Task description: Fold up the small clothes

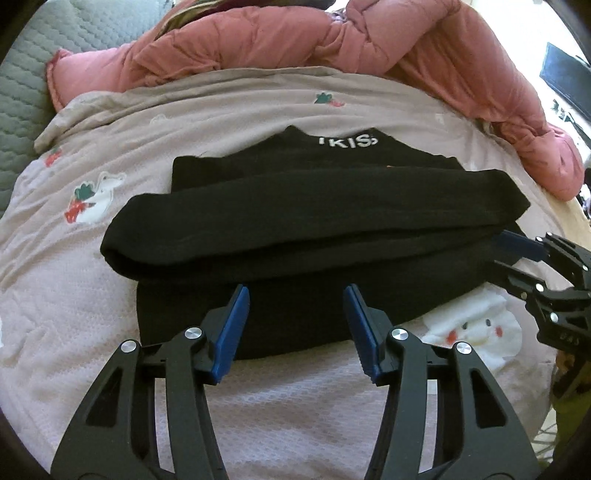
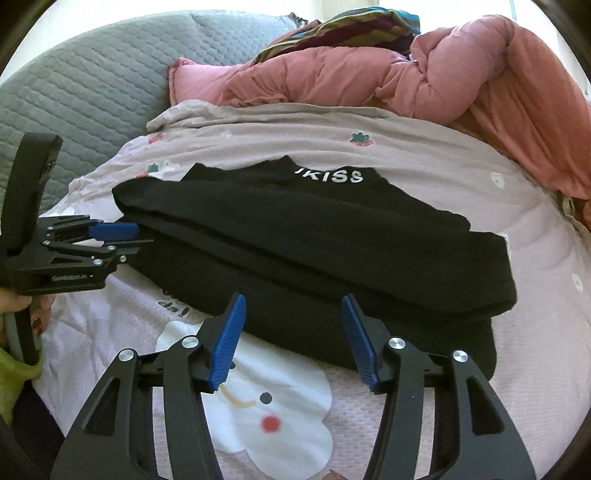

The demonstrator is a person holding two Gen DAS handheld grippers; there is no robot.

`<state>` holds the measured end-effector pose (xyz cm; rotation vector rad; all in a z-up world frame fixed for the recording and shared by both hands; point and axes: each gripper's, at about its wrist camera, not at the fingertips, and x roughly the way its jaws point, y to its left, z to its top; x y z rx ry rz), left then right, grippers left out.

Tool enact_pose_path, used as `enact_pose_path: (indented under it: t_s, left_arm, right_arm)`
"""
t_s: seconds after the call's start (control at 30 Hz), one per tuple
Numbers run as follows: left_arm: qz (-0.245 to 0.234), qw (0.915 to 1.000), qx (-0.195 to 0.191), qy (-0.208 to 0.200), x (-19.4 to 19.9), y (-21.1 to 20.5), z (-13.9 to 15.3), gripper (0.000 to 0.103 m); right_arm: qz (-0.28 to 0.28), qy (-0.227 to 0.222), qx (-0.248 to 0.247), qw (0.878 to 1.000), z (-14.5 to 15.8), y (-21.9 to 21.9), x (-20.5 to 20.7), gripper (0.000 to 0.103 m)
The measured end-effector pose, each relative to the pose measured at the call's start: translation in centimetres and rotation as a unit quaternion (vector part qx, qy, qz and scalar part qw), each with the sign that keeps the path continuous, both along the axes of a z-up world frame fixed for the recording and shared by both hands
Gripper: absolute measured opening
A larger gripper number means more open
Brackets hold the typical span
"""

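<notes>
We are hovering both half-open, empty grippers, left [image 1: 295,295] and right [image 2: 293,304], at the near hem of the folded black top [image 1: 314,236] on the bedsheet [image 1: 110,277], risking pinching sheet along with hem.

A bed [image 2: 535,266] with a printed mauve sheet, a rumpled pink quilt [image 2: 480,74] and a grey quilted headboard [image 2: 92,81], in bright daylight

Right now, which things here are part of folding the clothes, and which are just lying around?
Part of the job: black garment, left gripper, right gripper.

Just lying about: pink quilt, grey pillow, striped cloth, printed bedspread.
</notes>
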<state>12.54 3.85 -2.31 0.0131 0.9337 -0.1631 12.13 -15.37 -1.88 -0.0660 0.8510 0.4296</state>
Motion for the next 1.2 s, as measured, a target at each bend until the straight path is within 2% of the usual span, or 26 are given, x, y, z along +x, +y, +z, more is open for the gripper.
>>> enact_pose_path:
  t_s: [0.33,0.63,0.9,0.97,1.1,1.2]
  left_arm:
    - [0.023,0.9996,0.0,-0.018,1.0,1.2,-0.3,0.045]
    - [0.037,0.9988,-0.008,-0.031,3.9,2.1,0.0,0.049]
    - [0.057,0.998,-0.025,-0.013,7.8,2.3,-0.4,0.051]
    - [0.075,0.9963,-0.042,-0.012,8.9,2.5,-0.3,0.052]
    - [0.121,0.9865,-0.11,-0.003,11.3,3.4,-0.2,0.054]
    - [0.129,0.979,-0.156,-0.025,11.8,4.5,0.5,0.057]
  right_arm:
    - [-0.021,0.027,-0.026,0.999,-2.4,0.2,2.3,0.052]
    - [-0.02,0.011,-0.045,0.999,-2.0,0.6,5.3,0.052]
    - [-0.033,0.012,-0.046,0.998,-1.8,0.5,9.5,0.05]
    - [-0.037,0.012,-0.042,0.998,-1.7,0.5,10.4,0.05]
    - [-0.047,0.005,-0.039,0.998,-1.2,0.3,12.2,0.05]
    - [-0.059,-0.004,-0.039,0.997,-0.5,-0.4,13.6,0.052]
